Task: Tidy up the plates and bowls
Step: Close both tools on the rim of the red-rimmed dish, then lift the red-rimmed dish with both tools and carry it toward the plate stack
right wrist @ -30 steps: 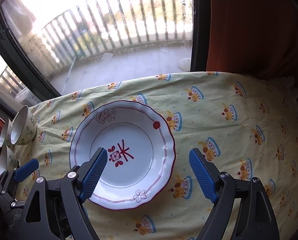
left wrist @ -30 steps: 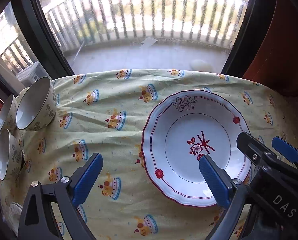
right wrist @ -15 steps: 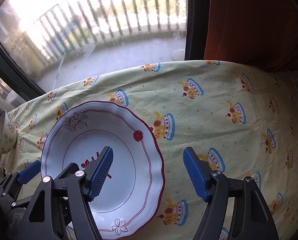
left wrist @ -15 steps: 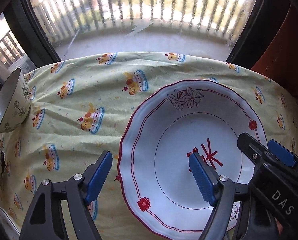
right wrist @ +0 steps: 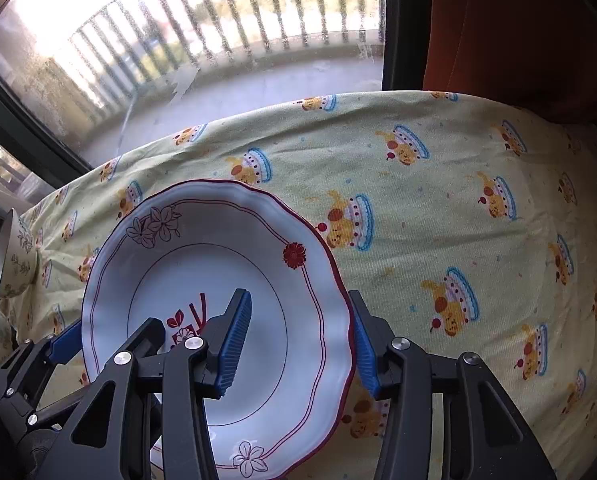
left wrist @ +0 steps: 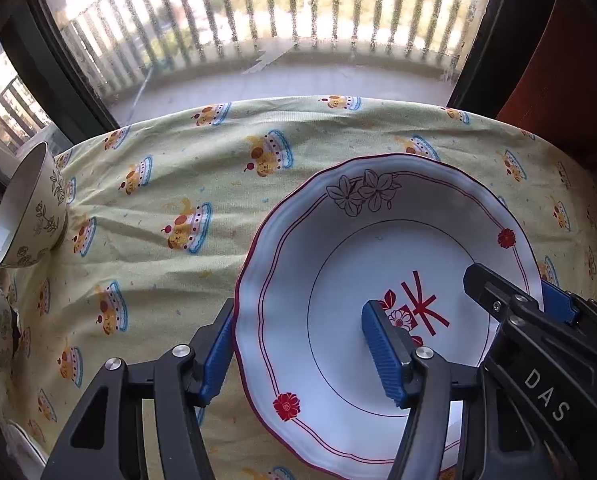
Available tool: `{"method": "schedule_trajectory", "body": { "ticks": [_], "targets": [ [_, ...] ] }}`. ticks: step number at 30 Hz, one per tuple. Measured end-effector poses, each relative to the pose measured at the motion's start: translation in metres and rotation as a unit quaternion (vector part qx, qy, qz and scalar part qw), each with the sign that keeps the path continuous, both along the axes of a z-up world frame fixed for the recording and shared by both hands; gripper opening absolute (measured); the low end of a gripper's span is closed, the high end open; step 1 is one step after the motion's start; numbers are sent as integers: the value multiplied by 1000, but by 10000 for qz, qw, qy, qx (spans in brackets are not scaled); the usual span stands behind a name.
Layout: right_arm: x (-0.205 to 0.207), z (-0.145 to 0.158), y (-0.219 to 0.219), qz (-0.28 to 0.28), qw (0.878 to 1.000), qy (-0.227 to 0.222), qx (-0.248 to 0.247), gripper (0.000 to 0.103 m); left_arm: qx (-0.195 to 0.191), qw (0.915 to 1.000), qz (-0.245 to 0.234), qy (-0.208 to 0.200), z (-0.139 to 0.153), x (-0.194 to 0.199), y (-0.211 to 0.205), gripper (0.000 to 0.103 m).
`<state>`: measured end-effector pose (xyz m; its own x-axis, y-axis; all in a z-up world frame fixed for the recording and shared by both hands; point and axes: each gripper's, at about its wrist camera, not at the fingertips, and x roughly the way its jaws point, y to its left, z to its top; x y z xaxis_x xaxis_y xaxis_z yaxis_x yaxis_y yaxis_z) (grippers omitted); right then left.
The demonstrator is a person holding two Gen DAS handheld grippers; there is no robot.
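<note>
1. Left wrist view. The plate (left wrist: 382,320), white with a scalloped red rim, lies on the cartoon-print tablecloth (left wrist: 170,184) at about 5 o'clock of frame. The left gripper (left wrist: 298,356) straddles the plate's 9 o'clock edge: one blue pad outside the rim, the other over the well near the red centre motif. Its jaws have just been closing with the rim between them. The outer pad looks to be at the rim; the inner pad appears short of the surface, so not yet clenched, to my eye.

2. Same view, 9 o'clock edge: three patterned bowls (left wrist: 26,216) stand grouped, well apart from the plate. The other tool's black frame crosses the plate at 4 o'clock.

3. Right wrist view. The right gripper (right wrist: 298,336) brackets the plate's (right wrist: 170,264) 3 o'clock edge, one pad inside over the well, one outside against the rim. Jaws likewise just closing on the rim; a full pinch I cannot confirm, so I read it as unclenched.

4. Judgement for the step: seat both outer pads under the rim's lip before squeezing, close both sides evenly, then lift level. An uneven pinch on the sloped, glossy wall may tip or skid the plate; loose cloth could catch under a pad.
</note>
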<state>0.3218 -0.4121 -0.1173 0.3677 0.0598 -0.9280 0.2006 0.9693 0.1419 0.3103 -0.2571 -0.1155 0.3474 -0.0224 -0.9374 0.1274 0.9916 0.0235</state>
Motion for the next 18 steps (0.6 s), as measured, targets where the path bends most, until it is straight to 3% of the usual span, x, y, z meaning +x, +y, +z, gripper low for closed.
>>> {"method": "schedule_trajectory", "body": {
  "ticks": [10, 18],
  "targets": [
    [-48, 7, 24, 117, 9998, 137, 38, 52, -36, 9997, 176, 188, 1, -48, 29, 62],
    [-97, 11, 54, 239, 9994, 236, 98, 51, 141, 9996, -24, 241, 2, -95, 51, 61]
  ]
}}
